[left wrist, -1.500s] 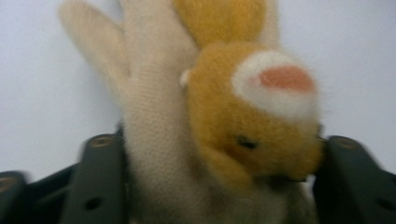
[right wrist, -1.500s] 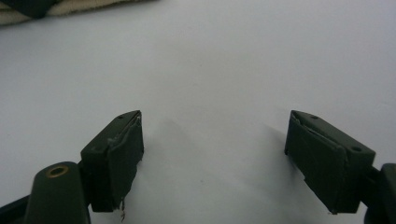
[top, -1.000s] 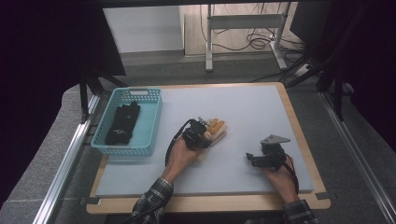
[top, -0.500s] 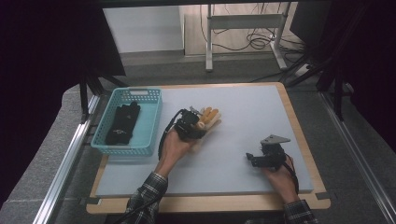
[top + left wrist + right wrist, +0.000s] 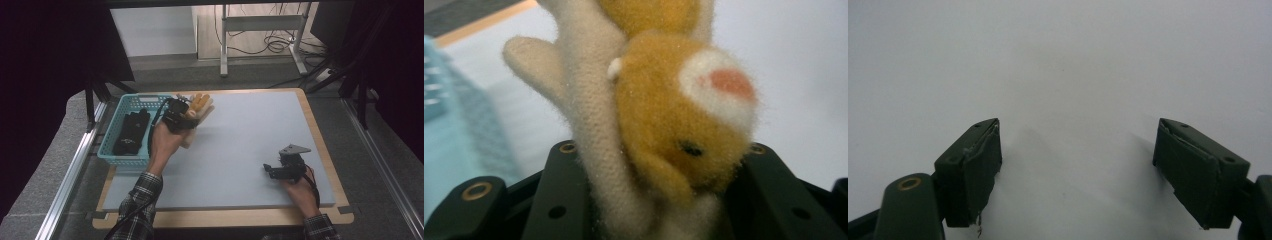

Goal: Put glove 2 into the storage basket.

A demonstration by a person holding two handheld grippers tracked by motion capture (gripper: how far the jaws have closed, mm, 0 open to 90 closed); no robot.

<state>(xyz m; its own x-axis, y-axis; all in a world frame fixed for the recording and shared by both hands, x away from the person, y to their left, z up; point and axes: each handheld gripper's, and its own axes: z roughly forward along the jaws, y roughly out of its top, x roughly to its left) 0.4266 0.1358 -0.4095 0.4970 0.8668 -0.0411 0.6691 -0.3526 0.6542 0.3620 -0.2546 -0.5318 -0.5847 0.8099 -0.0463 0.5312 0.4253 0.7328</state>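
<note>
High view: the left claw (image 5: 186, 116) pinches a cream-and-orange plush glove (image 5: 199, 111) and holds it above the grey desk (image 5: 250, 135), just beside the right rim of the turquoise basket (image 5: 116, 155). A black glove (image 5: 131, 131) lies inside the basket. The right claw (image 5: 270, 170) rests on the desk, well apart from the basket, near the desk's front right area, held in the person's right hand (image 5: 300, 192).

Left gripper view: the plush glove (image 5: 659, 125) sits between the two black jaws, which press its fabric from both sides. The basket (image 5: 449, 120) appears blurred at the left edge.

Right gripper view: the right claw (image 5: 1075, 165) stands spread, with bare desk (image 5: 1058, 60) between its jaws.
</note>
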